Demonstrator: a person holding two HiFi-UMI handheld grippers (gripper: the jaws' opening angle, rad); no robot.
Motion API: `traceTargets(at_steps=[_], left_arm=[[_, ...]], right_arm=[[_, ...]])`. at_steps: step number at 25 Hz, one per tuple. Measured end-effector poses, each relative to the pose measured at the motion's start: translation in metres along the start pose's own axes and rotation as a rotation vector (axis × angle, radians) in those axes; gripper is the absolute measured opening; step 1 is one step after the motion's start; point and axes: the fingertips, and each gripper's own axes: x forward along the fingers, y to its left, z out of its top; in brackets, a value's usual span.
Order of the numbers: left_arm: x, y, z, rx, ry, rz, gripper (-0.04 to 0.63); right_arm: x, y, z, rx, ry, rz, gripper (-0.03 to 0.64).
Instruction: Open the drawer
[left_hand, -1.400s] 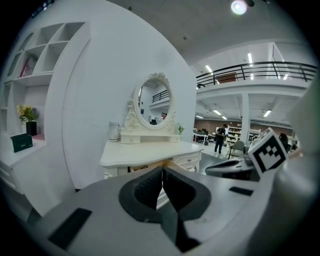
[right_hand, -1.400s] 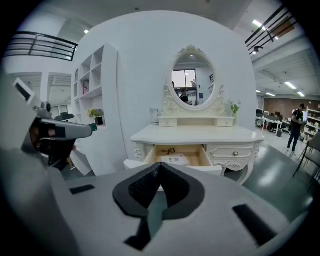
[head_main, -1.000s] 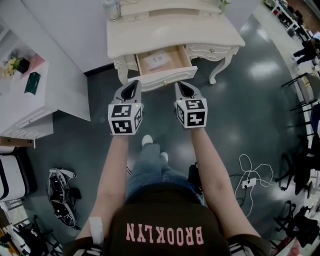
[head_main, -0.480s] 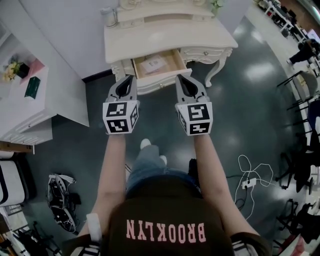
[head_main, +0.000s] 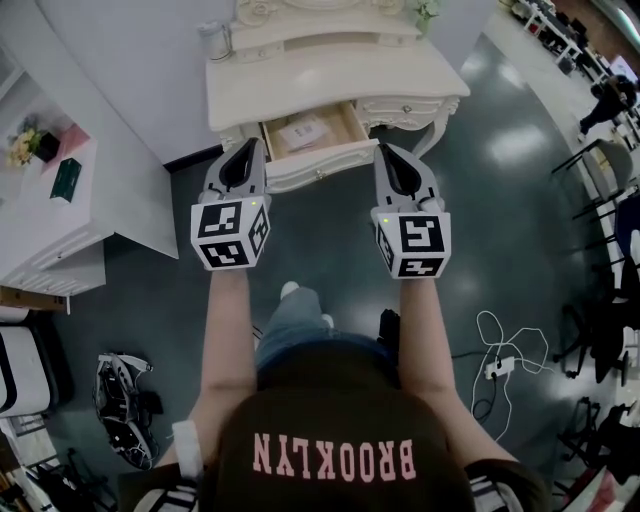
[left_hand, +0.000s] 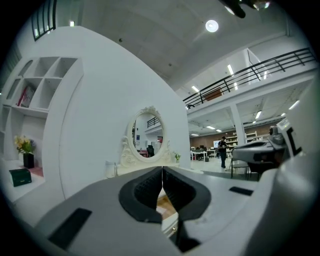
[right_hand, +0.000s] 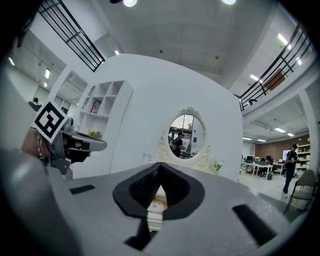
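- Drawer (head_main: 310, 133): pulled out of the front of the cream table (head_main: 330, 85), standing open at the far middle of the head view. Wood interior visible, with a pale paper (head_main: 303, 129) lying flat inside.
- Left gripper (head_main: 251, 146): clenched, jaw tips meeting, nothing between them. In its own view the tips close to a thin line and the drawer's wood shows through the gap below them.
- Right gripper (head_main: 386, 151): clenched, tips together, empty. Its own view shows the drawer and paper through the gap under the tips.
- Both grippers point toward the table, one on each side of the drawer front, marker cubes on the near side. In the head view the left tips overlap the drawer's left front corner, and the right tips lie just right of the drawer. Neither gripper grasps the drawer; contact cannot be told.
- Mirror (left_hand: 148, 135): oval, ornate frame, upright at the far edge of the table against the white wall.
- Shelf (head_main: 60, 225): white, at far left, carrying a green box (head_main: 66, 172) and flowers (head_main: 20, 145).
- Cable (head_main: 500, 350): white, loose on the dark floor (head_main: 500, 200) at near right.
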Motion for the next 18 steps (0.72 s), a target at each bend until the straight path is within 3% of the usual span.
traceTargets(at_steps=[6,18], left_arm=[[-0.005,-0.002,0.013,0.045,-0.023,0.003,0.005],[-0.005,-0.014,0.024,0.070,-0.040,-0.005,0.005]], right_arm=[[-0.014,-0.027,0.008,0.056,-0.019,-0.052,-0.003],[-0.026,-0.031,0.013,0.032,-0.009,-0.037,-0.003]])
